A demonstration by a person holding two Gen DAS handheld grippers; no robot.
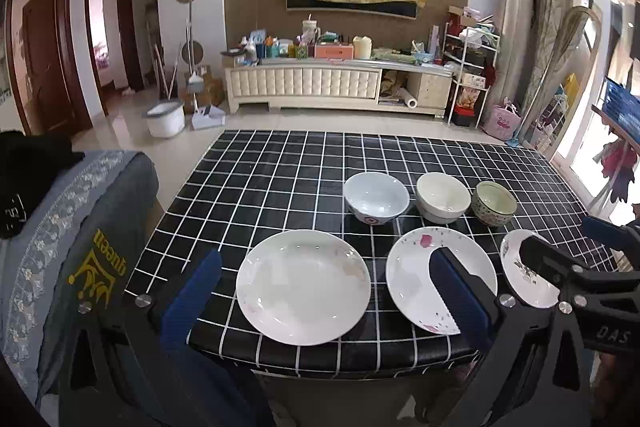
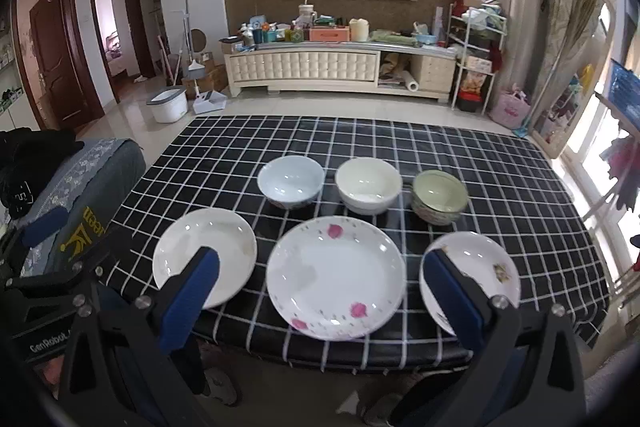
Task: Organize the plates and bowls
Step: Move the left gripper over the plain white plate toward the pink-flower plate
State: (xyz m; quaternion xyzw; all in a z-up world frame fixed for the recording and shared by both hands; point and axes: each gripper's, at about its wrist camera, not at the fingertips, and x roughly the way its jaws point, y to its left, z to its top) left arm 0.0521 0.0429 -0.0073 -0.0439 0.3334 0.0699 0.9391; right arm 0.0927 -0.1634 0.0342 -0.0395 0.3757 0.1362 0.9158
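Plates (image 2: pixel 335 277): three in the near row on the checked surface (image 2: pixel 520 187)
Bowls (image 2: pixel 368 185): three behind
Left hand-held gripper (image 1: pixel 324 281): spread wide, empty
Right hand-held gripper (image 2: pixel 320 281): spread wide, empty

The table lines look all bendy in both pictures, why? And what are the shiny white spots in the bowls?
Left wrist view: the fisheye lens bows the tablecloth grid. Right wrist view: same bending; spots in the blue bowl are glare, probably daylight from the window side.

Three plates (image 2: pixel 335 277), three bowls (image 2: pixel 290 181)
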